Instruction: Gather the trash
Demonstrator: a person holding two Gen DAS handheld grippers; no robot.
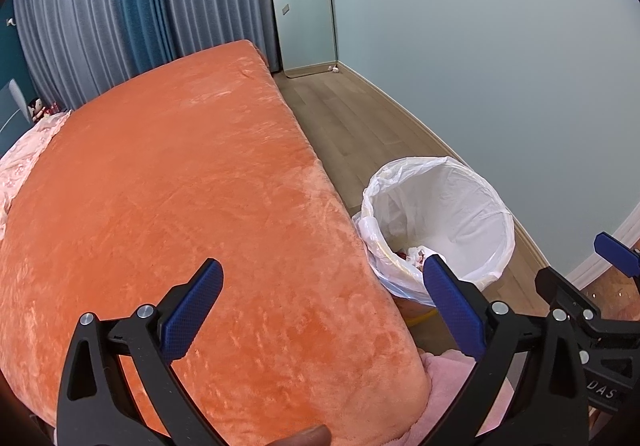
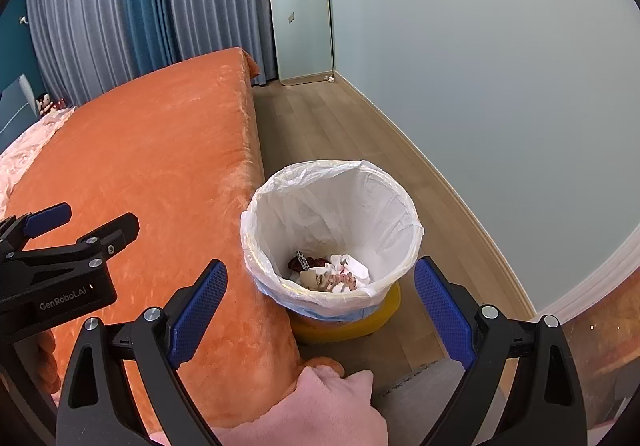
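Observation:
A yellow trash bin lined with a white plastic bag (image 2: 332,201) stands on the wooden floor against the bed's side; it also shows in the left wrist view (image 1: 440,201). Crumpled tissues and small bits of trash (image 2: 332,270) lie at its bottom. My right gripper (image 2: 320,298) is open and empty, held above the bin's near rim. My left gripper (image 1: 324,298) is open and empty over the orange bed's near corner. The left gripper also shows at the left of the right wrist view (image 2: 80,221).
The orange plush bed cover (image 1: 168,185) fills the left. A pink blanket (image 1: 24,157) lies at the far left. A pink sleeve (image 2: 320,406) is at the bottom. A mirror (image 2: 304,5) leans in the far corner beside curtains (image 2: 120,5). Wooden floor (image 2: 340,117) runs along the wall.

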